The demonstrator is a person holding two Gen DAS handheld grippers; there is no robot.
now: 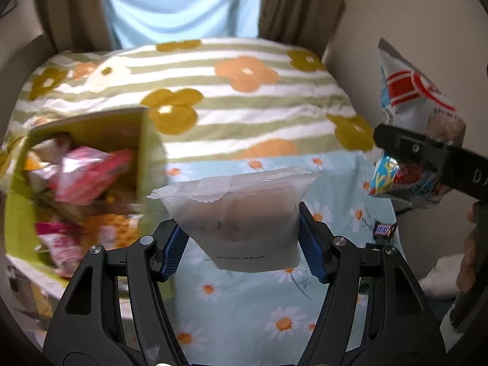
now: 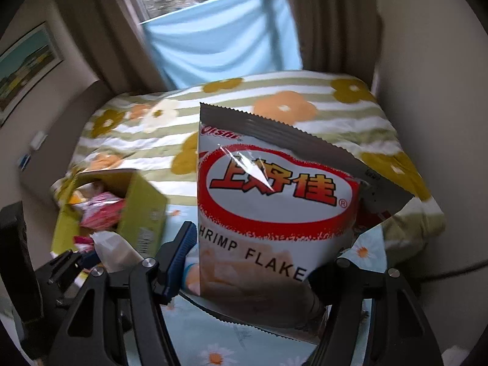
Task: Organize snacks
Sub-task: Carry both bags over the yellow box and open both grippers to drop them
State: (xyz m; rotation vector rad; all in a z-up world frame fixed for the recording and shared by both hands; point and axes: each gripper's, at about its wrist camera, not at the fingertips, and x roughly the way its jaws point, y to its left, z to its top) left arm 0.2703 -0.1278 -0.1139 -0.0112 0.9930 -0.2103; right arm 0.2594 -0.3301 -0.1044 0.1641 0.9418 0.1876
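My left gripper (image 1: 241, 241) is shut on a frosted white snack pouch (image 1: 241, 210) and holds it above the bed, right of a green cardboard box (image 1: 149, 152) filled with pink and orange snack packs. My right gripper (image 2: 250, 259) is shut on a white-and-red Oishi shrimp flakes bag (image 2: 268, 210), held upright in the air. That bag also shows in the left wrist view (image 1: 418, 100) at the far right, with the right gripper (image 1: 427, 155) clamped on it. The box (image 2: 143, 210) and the white pouch (image 2: 116, 248) show at lower left in the right wrist view.
The bed has a daisy-print blue sheet (image 1: 244, 311) and a striped floral duvet (image 1: 244, 103) behind. A small Snickers bar (image 1: 385, 229) lies on the sheet at right. Curtains and a window stand beyond the bed. A wall runs along the right.
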